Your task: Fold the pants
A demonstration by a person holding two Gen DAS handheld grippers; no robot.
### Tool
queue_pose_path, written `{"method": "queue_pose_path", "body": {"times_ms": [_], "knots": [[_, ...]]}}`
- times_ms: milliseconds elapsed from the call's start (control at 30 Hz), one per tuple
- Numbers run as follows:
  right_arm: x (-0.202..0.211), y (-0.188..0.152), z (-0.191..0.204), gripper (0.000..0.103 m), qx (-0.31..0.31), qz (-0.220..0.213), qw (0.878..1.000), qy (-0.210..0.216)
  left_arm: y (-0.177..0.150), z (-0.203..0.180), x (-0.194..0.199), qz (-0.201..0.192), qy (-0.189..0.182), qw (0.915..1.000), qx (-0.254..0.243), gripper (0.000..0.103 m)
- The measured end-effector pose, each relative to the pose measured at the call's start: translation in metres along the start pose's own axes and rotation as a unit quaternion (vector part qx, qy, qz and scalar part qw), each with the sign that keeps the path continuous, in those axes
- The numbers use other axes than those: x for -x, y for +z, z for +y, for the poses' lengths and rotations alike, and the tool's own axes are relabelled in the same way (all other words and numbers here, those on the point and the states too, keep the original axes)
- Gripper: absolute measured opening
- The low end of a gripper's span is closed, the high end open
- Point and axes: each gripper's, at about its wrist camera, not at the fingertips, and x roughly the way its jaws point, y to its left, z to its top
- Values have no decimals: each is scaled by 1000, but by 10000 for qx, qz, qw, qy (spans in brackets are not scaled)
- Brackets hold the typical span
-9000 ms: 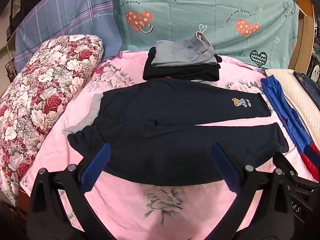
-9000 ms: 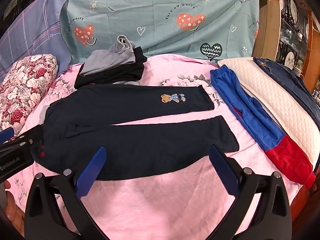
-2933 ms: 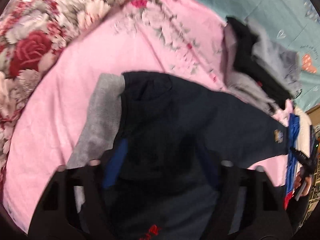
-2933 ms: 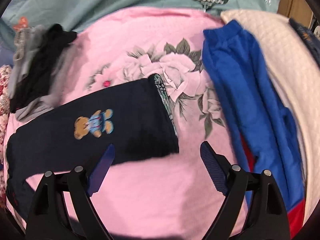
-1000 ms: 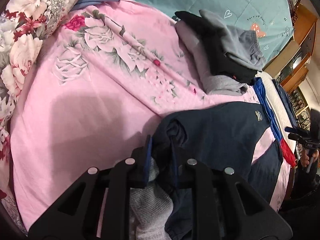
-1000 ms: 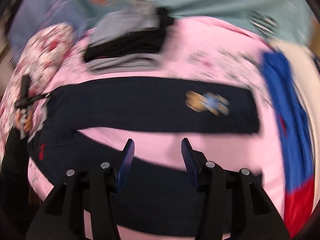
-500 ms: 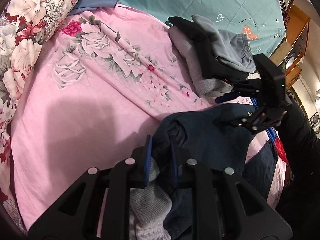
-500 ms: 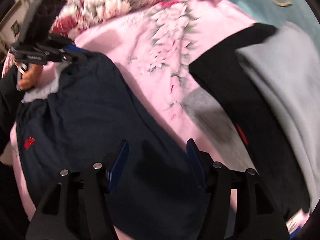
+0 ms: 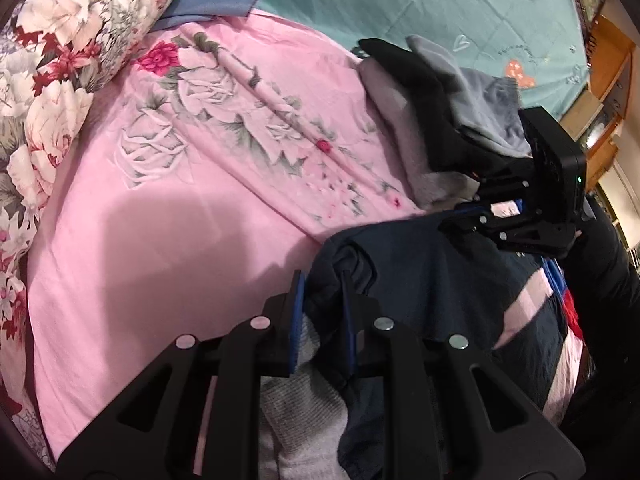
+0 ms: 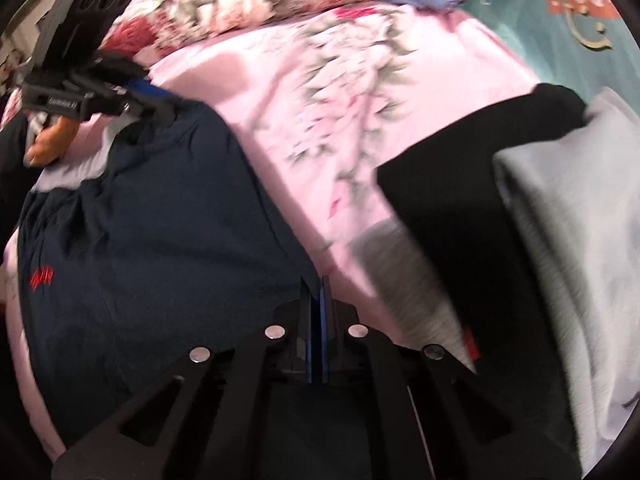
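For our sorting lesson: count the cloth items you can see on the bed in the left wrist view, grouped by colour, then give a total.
Navy: 1, the pants pinched by the left gripper.
Black: 1, a folded garment in the pile.
Grey: 2, the folded pieces above and beneath the black one.
Floral red and white: 1, the pillow.
Total: 5

Matt navy knit pants (image 9: 432,272) with ribbed grey cuff (image 9: 296,412), smooth pink floral cotton sheet (image 9: 160,208), matt black plastic left gripper (image 9: 320,300), soft grey fleece stack (image 10: 568,240), glossy wood cabinet (image 9: 608,64)
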Motion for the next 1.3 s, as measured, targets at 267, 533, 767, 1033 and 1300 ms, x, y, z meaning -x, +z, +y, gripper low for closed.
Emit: {"method": "queue_pose_path", "body": {"times_ms": [267,533,767,1033,1300], "knots": [[15,0,14,3,-327,-89,9994,-112,1,-5,7,-40,112,9999,-74,16],[111,-48,103,3,-469,-558,9972,-151,-48,-83,104,-545,112,9930,-1039,15],[125,-95,214,3,-327,-755,9965,-124,-139,-90,146,-359,312,9948,-898,15],[45,-123,270,3,-397,-235,9983,-360,-194,-59,136,-167,342,9993,-24,20],[92,-115,270,32,-377,-389,9985,7,-219,-55,168,-758,236,9902,1152,77]]}}
